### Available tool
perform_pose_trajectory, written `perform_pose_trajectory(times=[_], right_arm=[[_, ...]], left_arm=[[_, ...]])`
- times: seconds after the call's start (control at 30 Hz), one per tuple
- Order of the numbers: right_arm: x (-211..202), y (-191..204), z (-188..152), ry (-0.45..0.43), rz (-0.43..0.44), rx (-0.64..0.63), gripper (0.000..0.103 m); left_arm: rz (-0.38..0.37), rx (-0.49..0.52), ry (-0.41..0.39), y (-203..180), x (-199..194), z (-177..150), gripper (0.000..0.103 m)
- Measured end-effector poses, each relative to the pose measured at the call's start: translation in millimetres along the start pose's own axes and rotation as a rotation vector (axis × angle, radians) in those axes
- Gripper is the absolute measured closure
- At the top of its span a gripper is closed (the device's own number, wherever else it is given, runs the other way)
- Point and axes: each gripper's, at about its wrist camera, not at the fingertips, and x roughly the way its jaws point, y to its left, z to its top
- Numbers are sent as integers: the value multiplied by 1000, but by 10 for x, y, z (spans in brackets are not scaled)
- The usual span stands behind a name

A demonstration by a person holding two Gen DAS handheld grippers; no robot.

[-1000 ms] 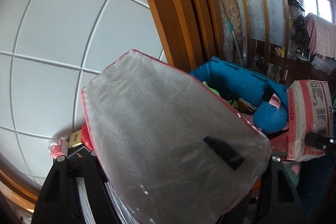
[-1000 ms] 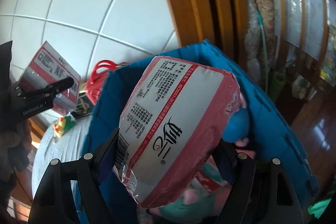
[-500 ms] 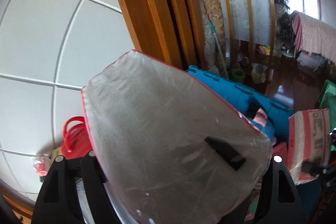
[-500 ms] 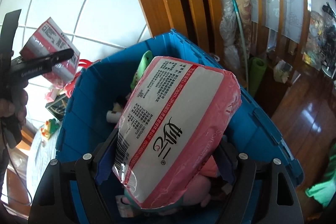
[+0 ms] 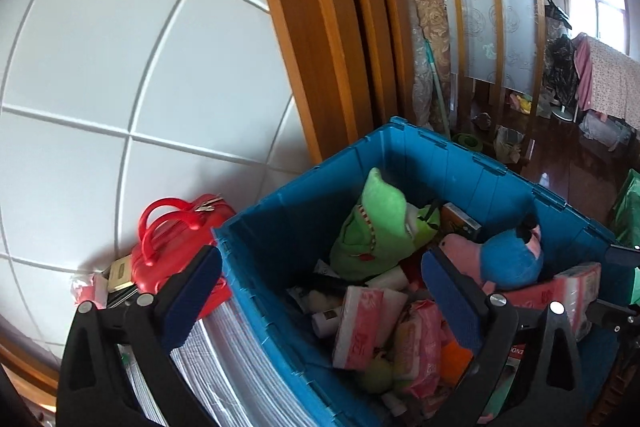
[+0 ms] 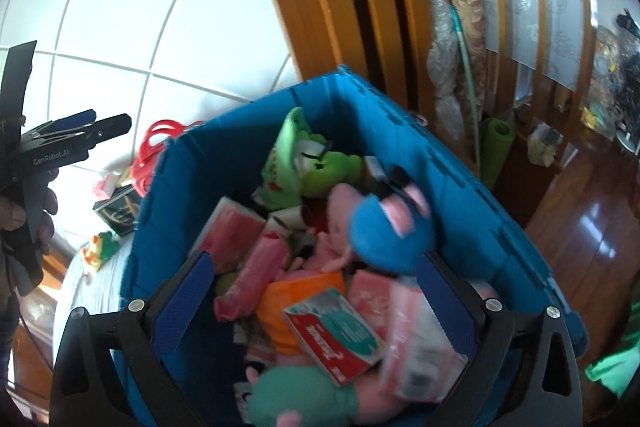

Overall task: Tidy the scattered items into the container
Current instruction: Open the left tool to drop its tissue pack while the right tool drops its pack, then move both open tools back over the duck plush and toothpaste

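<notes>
The blue crate (image 5: pixel 304 183) (image 6: pixel 248 111) is filled with several items: a green plush (image 5: pixel 380 227) (image 6: pixel 316 163), a blue and pink plush (image 5: pixel 508 259) (image 6: pixel 388 231) and pink tissue packs. My left gripper (image 5: pixel 320 291) hangs over the crate's near left corner, jaws opening wide with nothing between them. A pink and white tissue pack (image 5: pixel 360 323) lies below it. My right gripper (image 6: pixel 314 291) is over the crate's near side, jaws opening wide and empty. A blurred tissue pack (image 6: pixel 416 331) lies just beneath it. The left gripper (image 6: pixel 100 125) also shows at far left, held by a hand (image 6: pixel 24 215).
A red handled bag (image 5: pixel 176 235) (image 6: pixel 160 143) leans on the white tiled wall left of the crate. A dark box (image 6: pixel 116 211) and a small frog toy (image 6: pixel 100 245) lie on the white surface there. Wooden door frame, rolled carpet (image 5: pixel 428 27) and wood floor behind.
Both grippers let go of their tissue packs, which dropped into the crate. Both pairs of jaws have opened wide. The left gripper shifted over the crate.
</notes>
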Motion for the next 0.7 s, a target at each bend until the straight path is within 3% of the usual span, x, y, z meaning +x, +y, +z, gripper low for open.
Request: perform_pose_trajectory(times=[0.3, 0.43, 0.7], right_arm=[[112, 624, 65, -15, 154, -75, 0], [178, 1125, 106, -18, 214, -156, 0], [301, 2309, -72, -1, 272, -279, 0]], left_arm=[[95, -76, 38, 622, -338, -520, 1], [164, -134, 53, 1044, -552, -879, 1], [226, -264, 73, 2088, -954, -1829, 1]])
